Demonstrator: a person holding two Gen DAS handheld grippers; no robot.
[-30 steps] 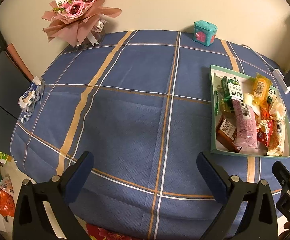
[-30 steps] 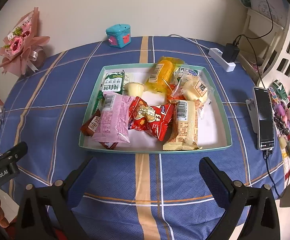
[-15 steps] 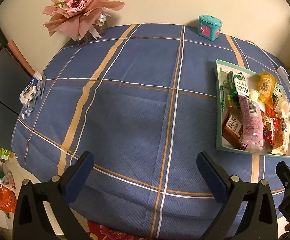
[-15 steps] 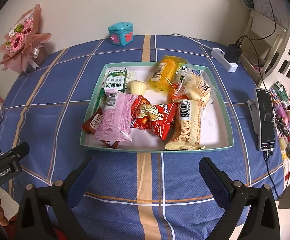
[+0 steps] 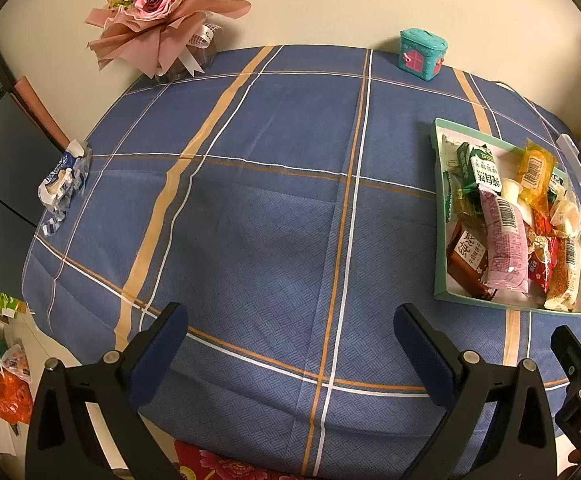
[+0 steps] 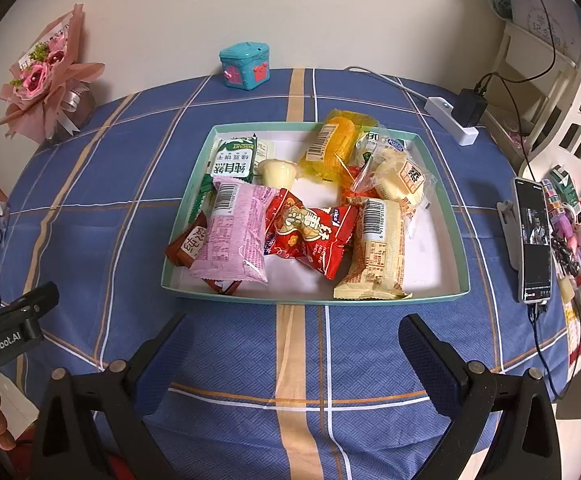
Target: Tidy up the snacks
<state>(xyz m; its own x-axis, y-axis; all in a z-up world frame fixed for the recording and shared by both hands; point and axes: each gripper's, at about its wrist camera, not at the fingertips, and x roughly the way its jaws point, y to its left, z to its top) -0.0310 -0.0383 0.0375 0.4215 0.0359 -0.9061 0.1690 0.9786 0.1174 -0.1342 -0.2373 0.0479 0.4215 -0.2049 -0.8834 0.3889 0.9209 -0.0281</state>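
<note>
Right gripper (image 6: pixel 290 344) has crept closer to the tray (image 6: pixel 442 168) (both claws spread, empty); next it needs picking a snack, probably the pink pack (image 6: pixel 232 236).

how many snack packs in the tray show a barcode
3. The pink pack at the tray's front left, the cream pack at front right, and the yellow pack at the back. Other barcodes may face down or lie hidden under the pile.
</note>
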